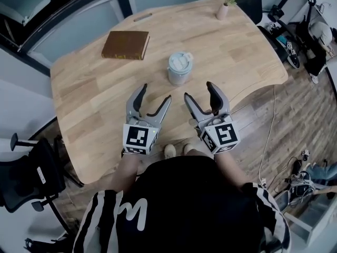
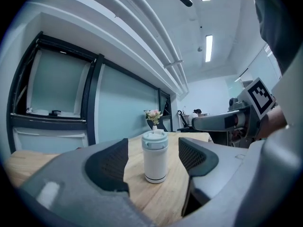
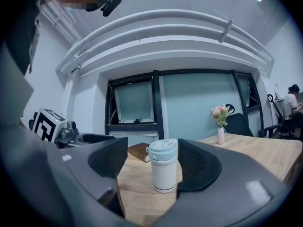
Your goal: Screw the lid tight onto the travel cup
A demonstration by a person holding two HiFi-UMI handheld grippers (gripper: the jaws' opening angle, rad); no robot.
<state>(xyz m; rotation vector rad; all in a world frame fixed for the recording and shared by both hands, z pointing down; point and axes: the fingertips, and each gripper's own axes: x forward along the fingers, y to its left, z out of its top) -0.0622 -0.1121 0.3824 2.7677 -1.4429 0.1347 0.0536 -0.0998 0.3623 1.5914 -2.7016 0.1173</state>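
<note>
Head view gives us a pale wooden table [image 1: 89, 88] with a brown book [image 1: 125, 45] lying flat toward its far left. Nearer us the left gripper [image 1: 156, 94] hangs over the table's near side, its jaws spread wide with nothing held. Ahead of both grippers and roughly between them stands the travel cup [image 1: 180, 69], upright on the wood, with its pale blue-green lid [image 1: 180, 60] on top; neither gripper touches it. The right gripper [image 1: 198, 90] sits just beside the left one, its jaws also well apart and empty. At the far right edge of the table we see a small pink vase of flowers [image 1: 222, 10]. From the left gripper view the cup appears in the gap between the jaws but stands farther off, clear of both. The right gripper view shows the same, with the book behind the cup to the left and the vase to the right.
</note>
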